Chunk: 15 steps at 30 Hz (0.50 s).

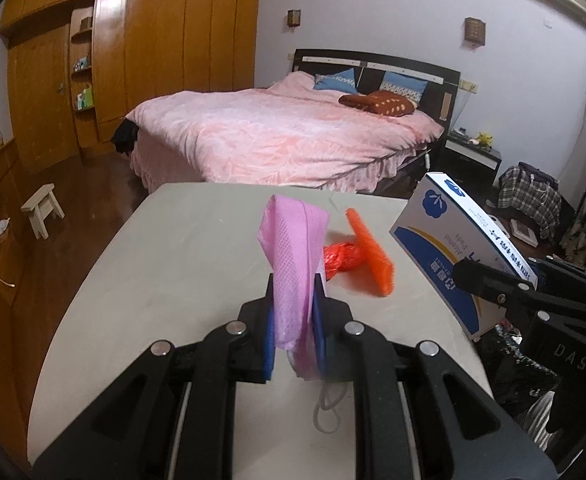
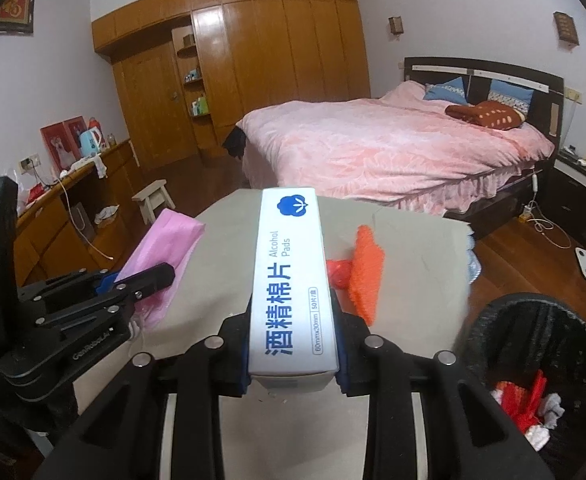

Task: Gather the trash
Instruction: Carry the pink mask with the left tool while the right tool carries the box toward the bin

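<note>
My left gripper [image 1: 293, 300] is shut on a pink face mask [image 1: 293, 248], which stands up between the blue pads above the table [image 1: 165, 264]; its white ear loop dangles below. My right gripper [image 2: 293, 320] is shut on a white and blue alcohol pads box [image 2: 291, 276], held lengthwise over the table [image 2: 413, 272]. The box [image 1: 453, 248] also shows at the right of the left wrist view, and the pink mask [image 2: 161, 256] at the left of the right wrist view. An orange scrap [image 1: 371, 256] and a red crumpled wrapper [image 1: 341, 262] lie on the table beyond both grippers.
A black bin [image 2: 509, 320] with red and white trash inside stands at the lower right of the table. Behind the table is a bed [image 1: 277, 136] with a pink cover. A small white stool [image 1: 43, 208] stands on the wood floor to the left.
</note>
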Each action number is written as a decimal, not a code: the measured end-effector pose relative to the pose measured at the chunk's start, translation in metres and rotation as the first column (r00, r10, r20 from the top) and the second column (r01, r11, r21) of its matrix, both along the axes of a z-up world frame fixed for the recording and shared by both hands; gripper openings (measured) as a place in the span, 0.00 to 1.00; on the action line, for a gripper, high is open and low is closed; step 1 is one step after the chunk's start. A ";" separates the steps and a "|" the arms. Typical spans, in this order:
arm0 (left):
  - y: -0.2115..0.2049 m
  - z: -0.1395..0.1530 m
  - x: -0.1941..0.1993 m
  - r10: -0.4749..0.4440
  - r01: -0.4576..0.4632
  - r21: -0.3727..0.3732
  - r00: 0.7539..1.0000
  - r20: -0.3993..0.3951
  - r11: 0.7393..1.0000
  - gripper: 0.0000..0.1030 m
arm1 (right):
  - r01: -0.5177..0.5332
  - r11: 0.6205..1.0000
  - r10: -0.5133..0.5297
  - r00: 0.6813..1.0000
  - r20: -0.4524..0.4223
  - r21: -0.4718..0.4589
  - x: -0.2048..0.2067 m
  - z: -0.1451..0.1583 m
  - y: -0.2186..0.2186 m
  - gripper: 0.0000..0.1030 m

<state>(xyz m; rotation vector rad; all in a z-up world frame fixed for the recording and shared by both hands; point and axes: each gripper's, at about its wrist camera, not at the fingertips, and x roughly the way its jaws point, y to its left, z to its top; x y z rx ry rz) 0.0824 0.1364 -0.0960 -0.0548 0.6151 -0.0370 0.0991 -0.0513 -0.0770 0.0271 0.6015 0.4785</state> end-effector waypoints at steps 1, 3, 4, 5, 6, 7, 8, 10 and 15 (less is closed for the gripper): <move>-0.003 0.003 -0.001 -0.004 0.004 0.000 1.000 0.007 1.000 0.14 | 0.005 1.000 -0.005 1.000 0.004 0.000 0.000 0.002 -0.003 0.30; -0.009 0.007 -0.003 -0.011 0.011 -0.002 1.000 0.018 1.000 0.14 | 0.016 1.000 -0.016 1.000 0.013 -0.002 -0.005 0.006 -0.011 0.30; -0.013 0.010 -0.004 -0.016 0.016 -0.004 1.000 0.025 1.000 0.14 | 0.024 1.000 -0.024 1.000 0.018 -0.002 -0.008 0.009 -0.016 0.30; -0.017 0.012 -0.006 -0.022 0.022 -0.005 0.999 0.033 1.000 0.14 | 0.030 1.000 -0.030 0.999 0.021 -0.002 -0.010 0.011 -0.020 0.30; -0.021 0.014 -0.007 -0.028 0.028 -0.005 0.999 0.040 1.000 0.14 | 0.038 0.999 -0.038 0.999 0.025 -0.003 -0.012 0.012 -0.025 0.30; -0.025 0.016 -0.009 -0.034 0.034 -0.006 0.998 0.045 0.999 0.14 | 0.048 0.999 -0.048 0.998 0.030 -0.005 -0.014 0.014 -0.030 0.30; -0.030 0.018 -0.009 -0.040 0.040 -0.009 0.998 0.051 0.999 0.14 | 0.056 0.998 -0.056 0.998 0.034 -0.006 -0.016 0.016 -0.035 0.30; -0.039 0.021 -0.010 -0.055 0.056 -0.016 0.997 0.058 0.998 0.14 | 0.079 0.997 -0.078 0.996 0.040 -0.005 -0.020 0.019 -0.046 0.30; -0.060 0.026 -0.013 -0.090 0.092 -0.025 0.993 0.076 0.995 0.14 | 0.134 0.991 -0.134 0.990 0.055 -0.002 -0.027 0.026 -0.074 0.30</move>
